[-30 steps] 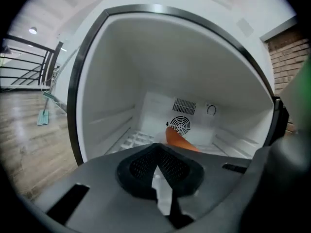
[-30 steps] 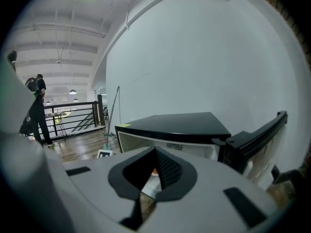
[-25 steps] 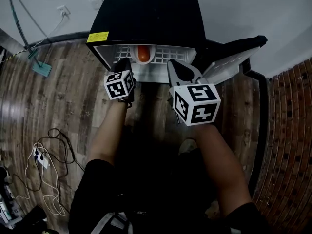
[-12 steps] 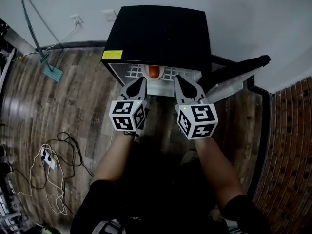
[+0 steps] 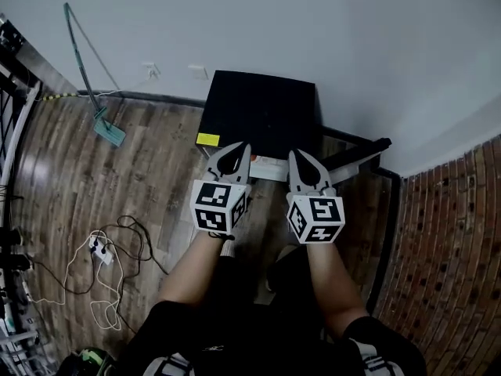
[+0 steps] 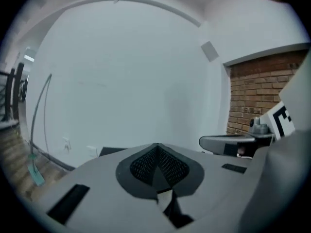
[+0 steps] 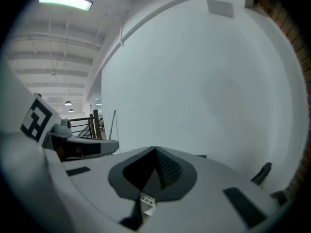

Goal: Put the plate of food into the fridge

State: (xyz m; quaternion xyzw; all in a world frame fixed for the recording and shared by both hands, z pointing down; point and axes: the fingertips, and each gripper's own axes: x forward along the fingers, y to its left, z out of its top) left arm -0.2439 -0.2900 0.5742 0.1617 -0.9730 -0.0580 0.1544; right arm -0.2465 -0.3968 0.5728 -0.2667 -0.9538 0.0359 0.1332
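Now that it hangs clear of the opening, left gripper (image 5: 237, 152): fingers pressed together with nothing between them, held just in front of the fridge's near edge.
Fridge (image 5: 262, 116): a small black box on the floor against the far wall. From above only a pale strip of its open front shows between the two grippers.
Plate of food: not visible now, as the fridge top hides the interior. Half a second ago the orange food sat on the white rack inside, so it is judged to be lying there.
Right gripper (image 5: 300, 160): fingers likewise pressed together and empty, beside the left one and near the door's hinge side.
Door (image 5: 356, 153): swung open to the right.
Change: a second ago both grippers reached close to the rack and the fridge filled the far half of the view. Now the head is higher and both grippers are drawn back, side by side.
Meaning: the placing looks done, and shutting the door is likely all that remains.
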